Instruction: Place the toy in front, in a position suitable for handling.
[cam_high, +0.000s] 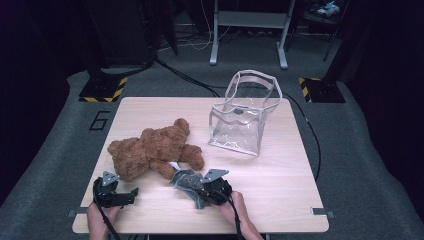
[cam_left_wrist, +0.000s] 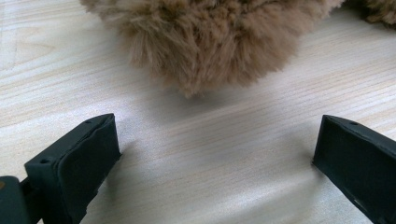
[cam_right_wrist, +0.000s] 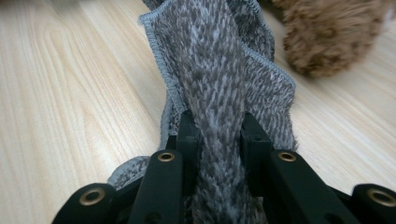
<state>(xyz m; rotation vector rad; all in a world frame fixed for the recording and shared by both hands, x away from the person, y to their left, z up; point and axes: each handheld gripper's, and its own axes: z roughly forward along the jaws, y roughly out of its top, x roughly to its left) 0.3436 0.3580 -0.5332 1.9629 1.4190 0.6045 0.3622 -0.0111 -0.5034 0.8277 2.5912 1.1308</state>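
The right gripper (cam_right_wrist: 218, 135) is clenched on a fold of the grey cloth (cam_high: 187, 182), which lies near the tabletop's (cam_high: 280, 200) near edge, its long axis running from the jaws toward the teddy bear (cam_high: 152, 150), touching the bear's leg. The left gripper (cam_high: 120, 196) rests released near the near-left corner, jaws wide, just short of the bear. The clear bag (cam_high: 240, 122) stands upright toward the far-right corner; bare wood lies along the right edge.
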